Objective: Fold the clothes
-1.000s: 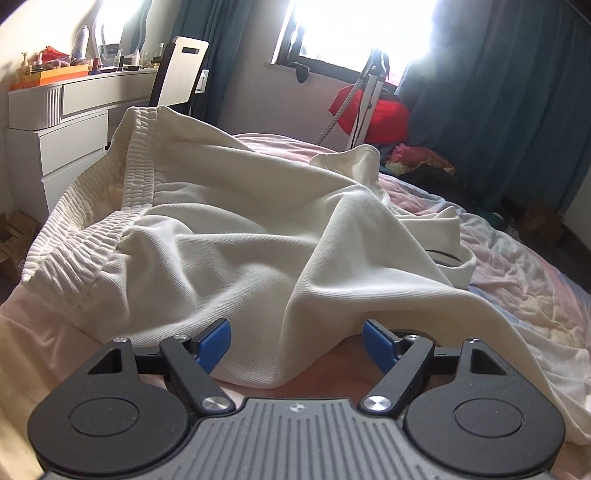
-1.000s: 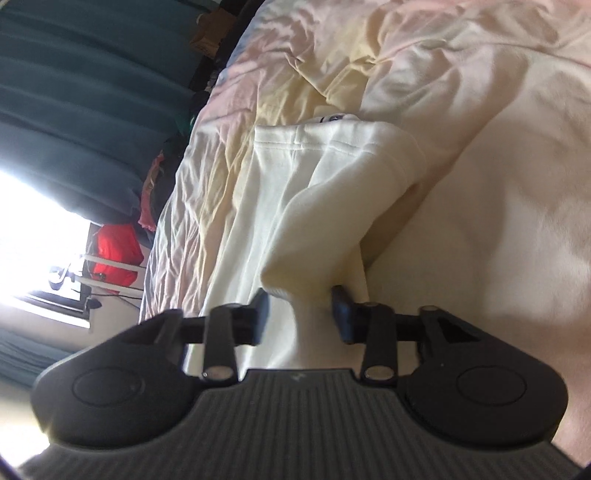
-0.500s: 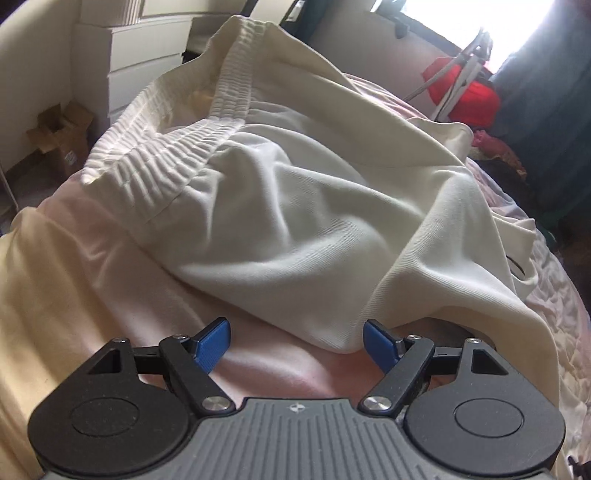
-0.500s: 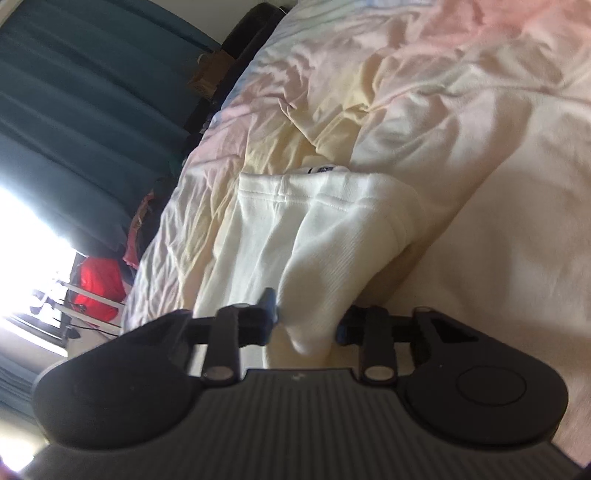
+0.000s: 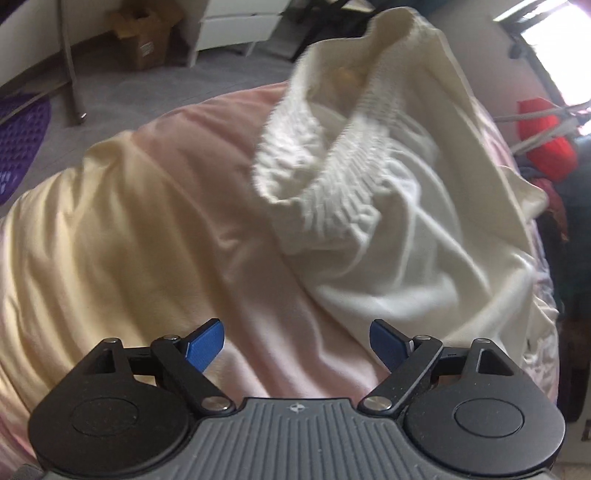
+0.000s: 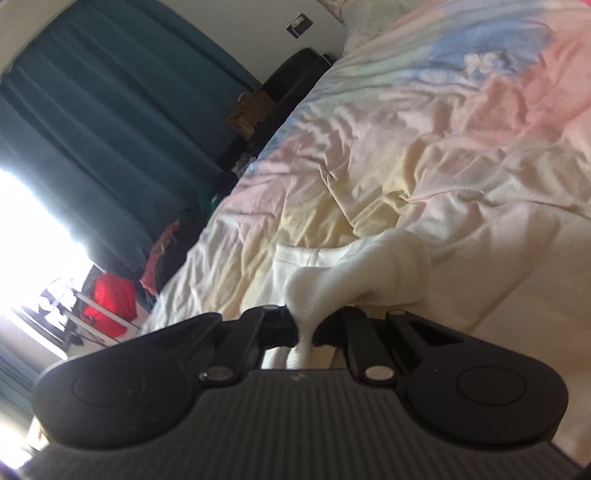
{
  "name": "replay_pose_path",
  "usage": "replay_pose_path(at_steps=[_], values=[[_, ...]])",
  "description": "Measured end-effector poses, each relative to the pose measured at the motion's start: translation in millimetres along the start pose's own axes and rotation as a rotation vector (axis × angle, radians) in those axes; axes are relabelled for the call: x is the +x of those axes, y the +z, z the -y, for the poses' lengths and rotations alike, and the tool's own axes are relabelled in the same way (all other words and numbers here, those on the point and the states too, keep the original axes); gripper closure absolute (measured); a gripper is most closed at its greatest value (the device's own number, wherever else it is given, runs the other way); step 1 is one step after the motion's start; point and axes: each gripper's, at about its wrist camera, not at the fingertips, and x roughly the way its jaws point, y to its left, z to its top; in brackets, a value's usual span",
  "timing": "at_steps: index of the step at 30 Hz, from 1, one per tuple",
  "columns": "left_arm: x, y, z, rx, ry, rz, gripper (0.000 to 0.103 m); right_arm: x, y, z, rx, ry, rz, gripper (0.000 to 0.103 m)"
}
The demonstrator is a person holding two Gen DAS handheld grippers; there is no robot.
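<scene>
My right gripper [image 6: 304,328] pinches the white shorts [image 6: 354,273]; my left gripper [image 5: 297,341] is opening, fingers empty; no readable writing.

The cream-white knit garment with a ribbed elastic waistband [image 5: 373,206] is smeared by motion blur in the left wrist view, so its ribs run together, and its far end drops out of sight behind its own folds. In the right wrist view, the pinched fold of that garment [image 6: 354,273] disappears behind the black body of the right gripper [image 6: 304,328], hiding the pads. The red bag by the window [image 5: 546,147] is cut by the picture's edge. The brown cardboard box [image 5: 144,33] has an unreadable label.
</scene>
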Motion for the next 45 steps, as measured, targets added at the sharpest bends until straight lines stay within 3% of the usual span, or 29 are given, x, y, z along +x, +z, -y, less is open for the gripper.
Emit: replay_pose_path(at_steps=[3, 6, 9, 12, 19, 21, 22, 24, 26, 32, 34, 39, 45], values=[[13, 14, -17, -0.131, -0.087, -0.008, 0.016, 6, -1, 1, -0.011, -0.014, -0.021, 0.095], [17, 23, -21, -0.195, -0.140, 0.035, 0.016, 4, -1, 4, 0.010, -0.003, -0.020, 0.095], [12, 24, -17, -0.194, -0.134, 0.069, 0.017, 4, 0, 5, 0.033, 0.008, -0.018, 0.095], [3, 24, -11, -0.173, -0.126, 0.096, 0.030, 4, 1, 4, 0.065, 0.036, -0.023, 0.095], [-20, 31, -18, -0.128, -0.252, 0.108, 0.032, 2, 6, -6, 0.051, 0.060, -0.006, 0.095], [-14, 32, -17, -0.100, -0.237, 0.107, 0.033, 4, 6, -6, 0.047, 0.053, -0.011, 0.095], [-12, 33, -17, -0.092, -0.213, 0.106, 0.041, 5, 6, -6, 0.045, 0.047, -0.015, 0.095], [-12, 35, -20, -0.092, -0.196, 0.095, 0.045, 4, 7, -6, 0.036, 0.041, -0.021, 0.095], [-16, 37, -25, -0.108, -0.209, 0.075, 0.045, 2, 9, -7, 0.022, 0.044, -0.021, 0.095], [-56, 44, -33, -0.053, -0.299, 0.164, 0.043, -2, 10, -18, -0.025, 0.060, -0.009, 0.095], [-61, 46, -32, -0.039, -0.319, 0.195, 0.035, -1, 9, -18, -0.031, 0.055, -0.013, 0.095], [-24, 47, -23, -0.044, -0.222, 0.081, 0.040, 2, 8, -10, 0.014, 0.043, -0.035, 0.095], [-20, 45, -21, -0.050, -0.230, 0.105, 0.052, 4, 6, -7, 0.027, 0.032, -0.043, 0.095]])
